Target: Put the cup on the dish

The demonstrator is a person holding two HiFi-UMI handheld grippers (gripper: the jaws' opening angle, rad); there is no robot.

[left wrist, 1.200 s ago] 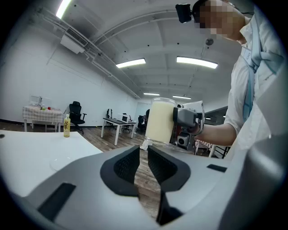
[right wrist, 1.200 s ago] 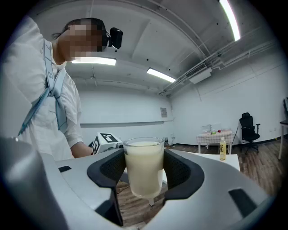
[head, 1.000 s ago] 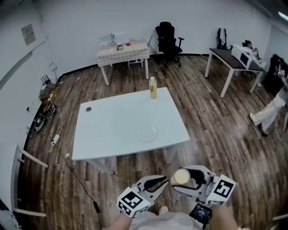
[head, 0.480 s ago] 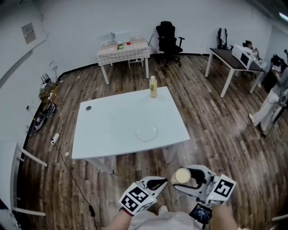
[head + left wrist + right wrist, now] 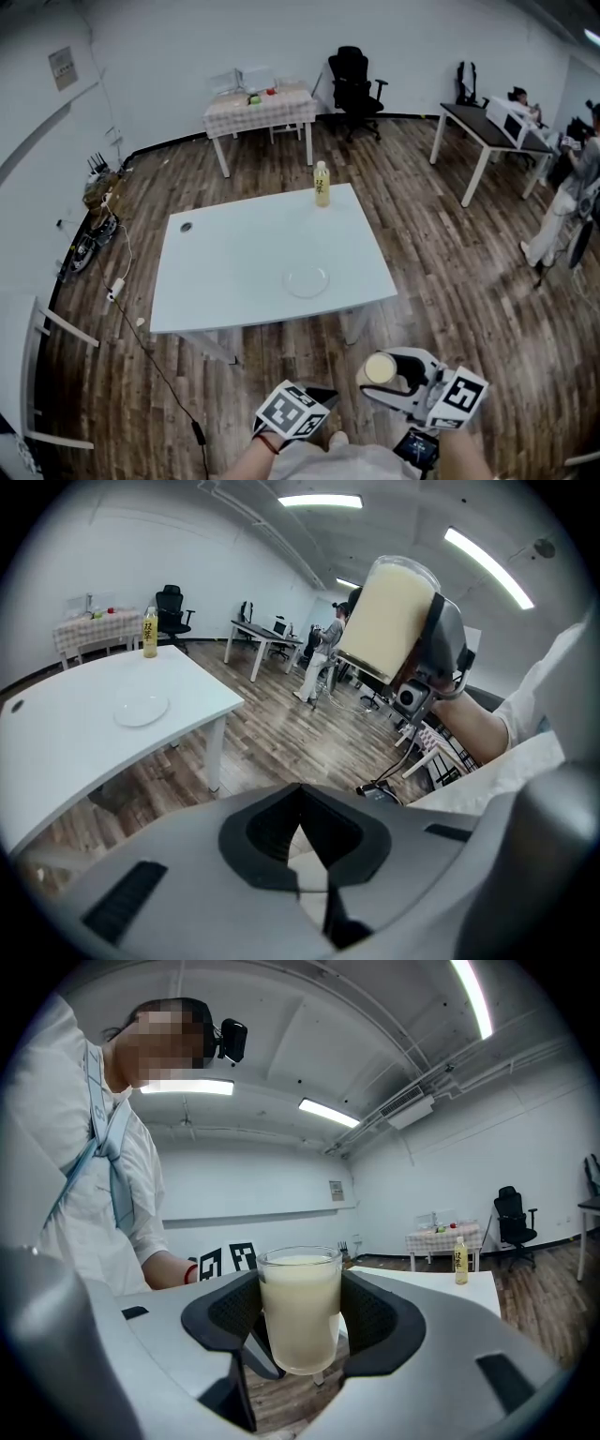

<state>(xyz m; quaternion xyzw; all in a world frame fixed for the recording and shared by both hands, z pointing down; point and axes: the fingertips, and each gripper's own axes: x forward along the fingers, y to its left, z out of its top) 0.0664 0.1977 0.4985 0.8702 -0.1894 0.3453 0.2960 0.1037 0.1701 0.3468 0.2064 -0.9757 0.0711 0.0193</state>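
While the right hand-held gripper (image 5: 300, 1335) clamps the brim-full milky glass cup (image 5: 300, 1302), carry it upright and slowly to the clear round dish (image 5: 307, 280) mid-frame.

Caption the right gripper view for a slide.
Right gripper clamps a cup of milky drink, white table behind.

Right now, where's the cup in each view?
Head view: cup at the bottom, right of centre.
Left gripper view: cup upper right of centre, tilted.
Right gripper view: cup at centre, low, upright between the jaws.
Shared landmark: bottle, top centre in the head view, upper left in the left gripper view, right of the cup in the right gripper view.
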